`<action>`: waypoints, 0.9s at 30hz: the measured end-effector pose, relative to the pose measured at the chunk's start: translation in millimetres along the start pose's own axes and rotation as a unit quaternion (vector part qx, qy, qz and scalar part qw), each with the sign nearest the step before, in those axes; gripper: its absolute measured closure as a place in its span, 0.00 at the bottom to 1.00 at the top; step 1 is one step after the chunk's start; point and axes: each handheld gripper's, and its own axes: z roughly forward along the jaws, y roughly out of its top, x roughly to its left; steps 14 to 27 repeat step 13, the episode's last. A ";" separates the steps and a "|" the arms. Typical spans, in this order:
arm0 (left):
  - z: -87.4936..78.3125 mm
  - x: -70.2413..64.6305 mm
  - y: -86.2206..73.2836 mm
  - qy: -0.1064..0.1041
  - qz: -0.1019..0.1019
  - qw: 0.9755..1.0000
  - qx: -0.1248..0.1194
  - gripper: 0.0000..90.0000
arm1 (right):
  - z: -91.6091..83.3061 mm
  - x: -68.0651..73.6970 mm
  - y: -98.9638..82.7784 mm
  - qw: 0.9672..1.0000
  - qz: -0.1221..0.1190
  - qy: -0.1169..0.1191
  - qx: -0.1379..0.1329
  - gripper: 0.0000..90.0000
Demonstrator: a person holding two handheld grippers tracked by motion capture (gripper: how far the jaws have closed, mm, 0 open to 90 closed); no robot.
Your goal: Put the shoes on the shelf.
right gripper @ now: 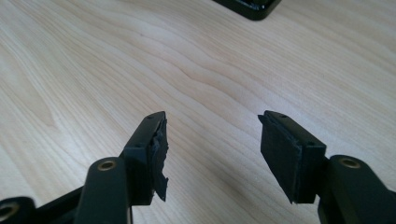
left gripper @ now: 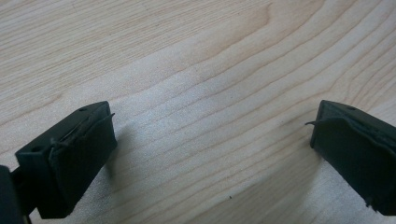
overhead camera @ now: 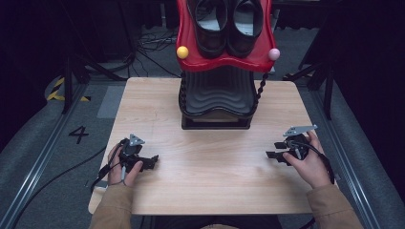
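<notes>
Left gripper [left gripper: 212,140] down low over the wooden table [overhead camera: 210,162], jaws spread wide, nothing between. Right gripper [right gripper: 212,140] same deal, gaping over bare wood. Black shoes [overhead camera: 228,24] way off up on the red rack [overhead camera: 191,57].

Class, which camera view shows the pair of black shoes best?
The high view: the shoes sit side by side on the red tray atop the rack, toes toward the person. The left gripper view shows bare table between open jaws; the right gripper view adds a corner of the rack's base.
</notes>
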 end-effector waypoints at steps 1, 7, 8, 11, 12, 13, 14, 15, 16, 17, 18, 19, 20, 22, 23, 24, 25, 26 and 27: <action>0.0 0.0 0.0 0.000 0.000 1.000 0.000 0.00 | 1.5 -0.8 -2.0 1.000 0.000 0.000 0.001 0.48; 0.0 0.0 0.0 0.000 0.000 1.000 0.000 0.00 | 9.2 -5.4 -16.2 1.000 -0.004 -0.004 0.002 0.49; 0.0 0.0 0.0 0.000 0.000 1.000 0.000 0.01 | 9.2 -5.4 -16.2 1.000 -0.004 -0.004 0.002 0.49; 0.0 0.0 0.0 0.000 0.000 1.000 0.000 0.00 | 11.3 -9.4 -22.5 1.000 0.008 0.003 0.000 0.48; 0.0 0.1 0.1 0.000 0.000 1.000 0.000 0.01 | 11.6 -10.3 -23.5 1.000 0.012 0.003 -0.003 0.48; 0.0 0.1 0.1 0.000 0.000 1.000 0.000 0.00 | 11.6 -10.3 -23.5 1.000 0.012 0.003 -0.003 0.48; 0.0 0.1 0.1 0.000 0.000 1.000 0.000 0.00 | 11.6 -10.3 -23.5 1.000 0.012 0.003 -0.003 0.48; 0.0 0.1 0.1 0.000 0.000 1.000 0.000 0.00 | 11.6 -10.3 -23.5 1.000 0.012 0.003 -0.003 0.48; 0.0 0.1 0.1 0.000 0.000 1.000 0.000 0.00 | 11.6 -10.3 -23.5 1.000 0.012 0.003 -0.003 0.48; 0.0 0.1 0.1 0.000 0.000 1.000 0.000 0.00 | 11.6 -10.3 -23.5 1.000 0.012 0.003 -0.003 0.48; 0.0 0.1 0.1 0.000 0.000 1.000 0.000 0.00 | 11.6 -10.3 -23.5 1.000 0.012 0.003 -0.003 0.48; 0.0 0.1 0.1 0.000 0.000 1.000 0.000 0.00 | 11.6 -10.3 -23.5 1.000 0.012 0.003 -0.003 0.48; 0.0 0.1 0.1 0.000 0.000 1.000 0.000 0.00 | 11.6 -10.3 -23.5 1.000 0.012 0.003 -0.003 0.48; 0.0 0.1 0.1 0.000 0.000 1.000 0.000 0.00 | 11.6 -10.3 -23.5 1.000 0.012 0.003 -0.003 0.48; 0.0 0.1 0.1 0.000 0.000 1.000 0.000 0.00 | 11.6 -10.3 -23.5 1.000 0.012 0.003 -0.003 0.48; 0.0 0.1 0.1 0.000 0.000 1.000 0.000 0.00 | 11.6 -10.3 -23.5 1.000 0.012 0.003 -0.003 0.48; 0.0 0.1 0.1 0.000 0.000 1.000 0.000 0.00 | 11.6 -10.3 -23.5 1.000 0.012 0.003 -0.003 0.48; 0.0 0.1 0.1 0.000 0.000 1.000 0.000 0.00 | 11.6 -10.3 -23.5 1.000 0.012 0.003 -0.003 0.48; 0.0 0.1 0.1 0.000 0.000 1.000 0.000 0.00 | 11.6 -10.3 -23.5 1.000 0.012 0.003 -0.003 0.48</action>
